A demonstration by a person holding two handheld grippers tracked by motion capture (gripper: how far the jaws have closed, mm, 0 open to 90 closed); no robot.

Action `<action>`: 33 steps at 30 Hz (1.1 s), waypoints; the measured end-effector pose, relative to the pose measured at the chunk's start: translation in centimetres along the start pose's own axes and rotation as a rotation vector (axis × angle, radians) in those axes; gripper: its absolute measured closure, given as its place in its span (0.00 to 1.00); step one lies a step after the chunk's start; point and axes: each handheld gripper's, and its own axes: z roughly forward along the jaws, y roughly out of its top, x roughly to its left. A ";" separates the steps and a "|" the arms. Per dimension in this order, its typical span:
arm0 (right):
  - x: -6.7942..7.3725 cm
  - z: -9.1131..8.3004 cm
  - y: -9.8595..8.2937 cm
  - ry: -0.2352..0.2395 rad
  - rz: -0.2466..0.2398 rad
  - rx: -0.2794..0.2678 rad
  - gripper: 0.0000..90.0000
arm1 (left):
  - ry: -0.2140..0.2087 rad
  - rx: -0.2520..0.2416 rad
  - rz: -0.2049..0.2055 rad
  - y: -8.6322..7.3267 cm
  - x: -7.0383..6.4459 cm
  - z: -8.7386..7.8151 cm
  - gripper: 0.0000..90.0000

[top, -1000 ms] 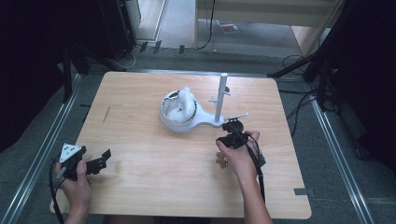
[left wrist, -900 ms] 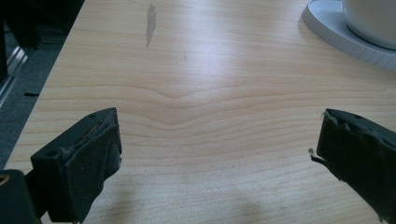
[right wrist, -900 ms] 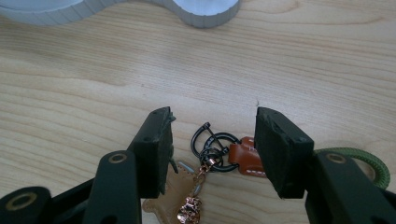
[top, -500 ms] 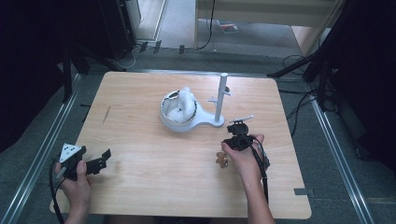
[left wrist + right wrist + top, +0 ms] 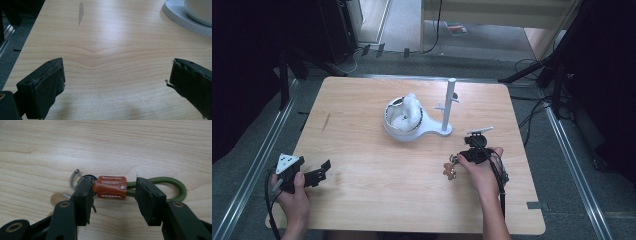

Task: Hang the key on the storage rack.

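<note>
A keyring (image 5: 111,187) is being straddled at the bench's (image 5: 362,200) four o'clock by the open right claw (image 5: 113,195); the left claw (image 5: 115,82) is being held open. Closing off-centre could squirt the tag sideways.

keyring (image 5: 75,178): partly hidden behind the right claw's (image 5: 113,202) near jaw | white dish (image 5: 190,15): cut off by top and right edges | brown tag (image 5: 448,171): too small, perhaps a keychain
</note>
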 end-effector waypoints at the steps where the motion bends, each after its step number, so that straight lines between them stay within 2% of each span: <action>1: -0.3 0.0 0.0 -0.002 0.006 0.000 0.55 | 0.000 0.000 -0.001 0.0 0.0 0.0 0.01; 11: -3.5 -0.3 -0.3 -0.056 0.055 -0.007 0.57 | 0.002 0.000 0.001 0.0 0.0 0.0 0.01; 18: -5.8 -0.3 -0.5 -0.079 0.114 -0.009 0.61 | 0.002 0.000 0.003 0.0 -0.1 0.0 0.01; 24: -6.7 0.0 -0.5 -0.080 0.139 -0.006 0.64 | 0.003 0.000 0.002 0.0 -0.1 0.0 0.01; 33: -7.3 0.8 -0.4 -0.080 0.173 -0.008 0.70 | 0.003 0.000 0.001 0.0 0.0 0.1 0.01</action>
